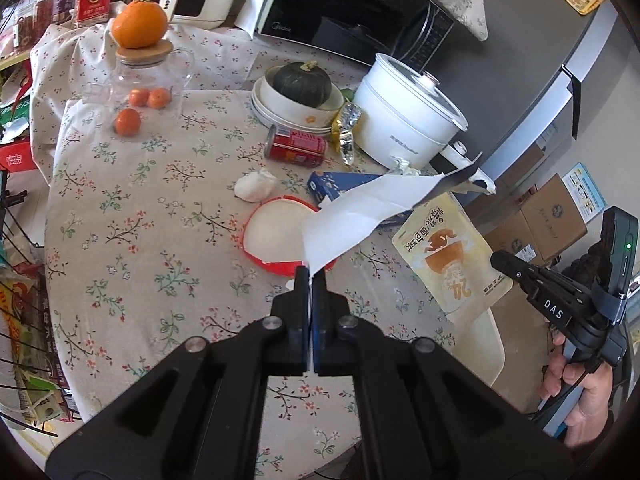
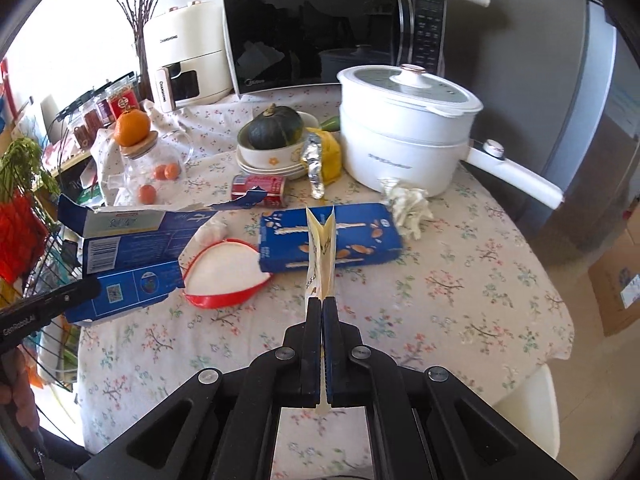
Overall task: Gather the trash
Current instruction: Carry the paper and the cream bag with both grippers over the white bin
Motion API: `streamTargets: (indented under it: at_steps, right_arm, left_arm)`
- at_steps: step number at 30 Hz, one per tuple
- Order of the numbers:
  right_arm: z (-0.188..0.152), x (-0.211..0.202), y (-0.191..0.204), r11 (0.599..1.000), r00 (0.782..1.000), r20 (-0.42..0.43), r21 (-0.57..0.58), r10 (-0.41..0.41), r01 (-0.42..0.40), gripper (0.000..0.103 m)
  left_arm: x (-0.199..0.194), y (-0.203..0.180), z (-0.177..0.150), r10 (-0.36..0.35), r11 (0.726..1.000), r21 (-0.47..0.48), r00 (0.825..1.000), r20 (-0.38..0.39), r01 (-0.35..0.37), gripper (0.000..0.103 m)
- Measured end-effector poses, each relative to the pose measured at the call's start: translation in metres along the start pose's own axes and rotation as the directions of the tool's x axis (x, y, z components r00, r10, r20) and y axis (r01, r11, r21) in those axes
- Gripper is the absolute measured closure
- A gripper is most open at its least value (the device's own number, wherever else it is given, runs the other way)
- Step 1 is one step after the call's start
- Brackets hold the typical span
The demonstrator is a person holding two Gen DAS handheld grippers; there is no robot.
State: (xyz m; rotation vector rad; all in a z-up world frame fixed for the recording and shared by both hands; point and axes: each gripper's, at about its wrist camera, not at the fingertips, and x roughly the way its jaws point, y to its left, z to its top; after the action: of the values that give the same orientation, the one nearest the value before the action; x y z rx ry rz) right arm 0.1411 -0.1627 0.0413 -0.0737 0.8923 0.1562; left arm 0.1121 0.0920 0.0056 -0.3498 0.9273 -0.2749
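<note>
Holding trash, both: the left hand-held gripper (image 1: 310, 276) clamps a torn box (image 1: 360, 208), the right hand-held gripper (image 2: 322, 300) a yellow pouch (image 2: 320, 248); the can (image 2: 260, 190), tissues (image 2: 408, 204) and red lid (image 2: 224, 276) remain mid-table (image 2: 460, 280).

We read "CHANGHONG" on the cream appliance (image 2: 182, 62) at ten o'clock, "Midea" on the microwave (image 2: 320, 36) at twelve, "DAS" on the right gripper (image 1: 502, 262) at three, "GenRobot.AI" on the left gripper (image 2: 90, 288) at nine, and "24" on the yellow pouch (image 1: 448, 256).
</note>
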Motion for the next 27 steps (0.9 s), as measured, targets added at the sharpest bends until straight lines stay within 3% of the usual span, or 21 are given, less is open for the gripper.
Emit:
streamTargets:
  at_steps: [14,27]
  right_arm:
    - [-0.047,-0.049,-0.106,0.985,0.993,0.013,0.134,-0.113,0.11,0.101]
    - [-0.118,-0.07,-0.206,0.938,0.973,-0.077,0.261,-0.216,0.229,0.101]
  left_arm:
    - [0.028,-0.076,-0.021,-0.056,0.986,0.154,0.996,-0.07,0.066,0.102]
    - [0.049,-0.139,-0.05,-0.089,0.958,0.257,0.983,-0.158,0.128,0.102]
